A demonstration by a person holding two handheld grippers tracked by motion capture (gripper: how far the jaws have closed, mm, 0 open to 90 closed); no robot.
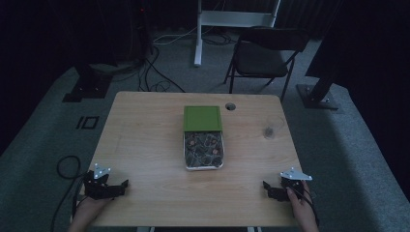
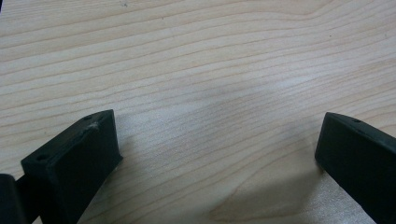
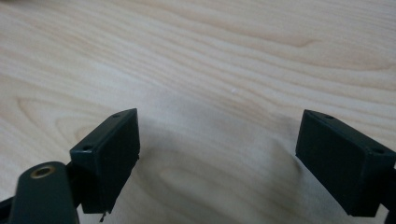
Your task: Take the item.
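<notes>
- Dim room, grey carpet; black folding chair beyond the far edge of a light wooden table.
- Table centre: white rectangular tray of dark mixed contents, its far end touching a flat green square lid.
- Near left corner: left gripper, black jaws spread wide, nothing between, over bare wood.
- Near right corner: right gripper, jaws likewise spread, empty.
- Both well apart from the tray.
</notes>
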